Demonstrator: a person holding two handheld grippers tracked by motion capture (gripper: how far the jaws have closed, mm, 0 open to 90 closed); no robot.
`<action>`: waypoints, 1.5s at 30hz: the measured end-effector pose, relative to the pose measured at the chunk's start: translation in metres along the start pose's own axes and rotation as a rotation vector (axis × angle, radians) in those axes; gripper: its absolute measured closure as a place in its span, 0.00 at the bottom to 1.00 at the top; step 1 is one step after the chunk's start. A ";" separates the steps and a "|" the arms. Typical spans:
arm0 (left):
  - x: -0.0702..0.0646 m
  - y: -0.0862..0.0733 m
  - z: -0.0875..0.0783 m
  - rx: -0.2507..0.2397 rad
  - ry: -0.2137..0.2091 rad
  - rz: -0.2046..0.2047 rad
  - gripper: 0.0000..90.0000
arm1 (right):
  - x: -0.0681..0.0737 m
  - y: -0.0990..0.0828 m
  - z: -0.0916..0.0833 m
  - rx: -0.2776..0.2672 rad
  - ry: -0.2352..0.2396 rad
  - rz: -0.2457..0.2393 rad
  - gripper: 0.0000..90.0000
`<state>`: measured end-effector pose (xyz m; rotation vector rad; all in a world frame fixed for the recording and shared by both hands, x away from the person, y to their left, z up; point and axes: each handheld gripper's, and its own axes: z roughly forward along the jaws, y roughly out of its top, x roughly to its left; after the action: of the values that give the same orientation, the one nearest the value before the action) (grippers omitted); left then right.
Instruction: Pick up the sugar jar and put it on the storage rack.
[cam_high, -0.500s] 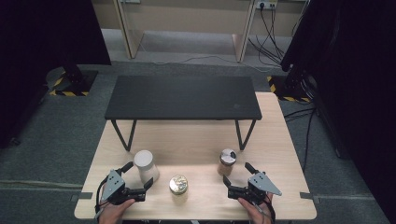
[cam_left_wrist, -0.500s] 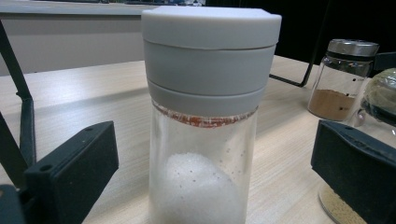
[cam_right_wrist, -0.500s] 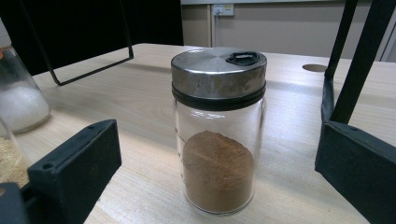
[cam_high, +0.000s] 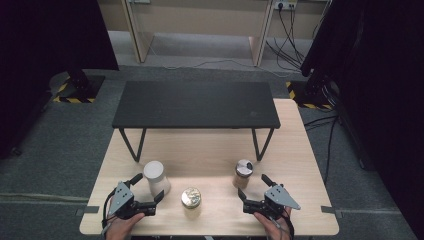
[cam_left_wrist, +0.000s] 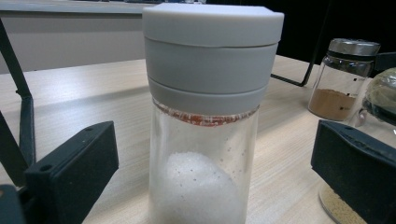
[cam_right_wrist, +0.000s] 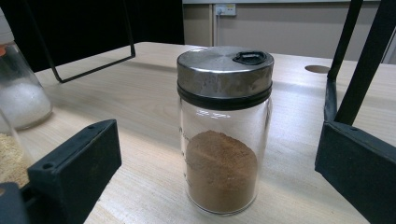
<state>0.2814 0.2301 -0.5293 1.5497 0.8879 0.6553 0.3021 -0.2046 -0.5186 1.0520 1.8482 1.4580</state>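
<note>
A clear jar of white grains with a grey-white lid (cam_high: 154, 176) (cam_left_wrist: 205, 116) stands upright on the wooden table (cam_high: 210, 150). My left gripper (cam_high: 149, 186) (cam_left_wrist: 215, 172) is open around it, with a gap between each jaw and the glass. A glass jar of brown powder with a metal lid (cam_high: 243, 173) (cam_right_wrist: 223, 140) stands to the right. My right gripper (cam_high: 252, 184) (cam_right_wrist: 217, 168) is open, its jaws on either side of that jar and apart from it. Between the two, a gold-lidded jar of yellowish grains (cam_high: 191, 199) stands near the front edge.
A low black bench (cam_high: 195, 104) on thin legs stands on the far half of the table. A round hole (cam_right_wrist: 317, 68) is cut in the tabletop beyond the brown jar. Bare wood lies between the jars and the bench legs.
</note>
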 end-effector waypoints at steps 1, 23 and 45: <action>0.000 0.000 0.000 -0.001 0.001 -0.002 0.00 | 0.000 0.000 0.000 -0.001 0.000 0.003 0.01; 0.004 0.005 0.006 -0.010 0.000 -0.014 0.02 | -0.002 0.000 0.000 -0.011 0.000 0.025 0.01; 0.006 0.011 0.019 0.003 -0.016 0.004 0.20 | -0.003 -0.001 0.001 -0.015 -0.004 0.034 0.01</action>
<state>0.3024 0.2243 -0.5221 1.5580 0.8745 0.6444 0.3041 -0.2063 -0.5196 1.0838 1.8224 1.4857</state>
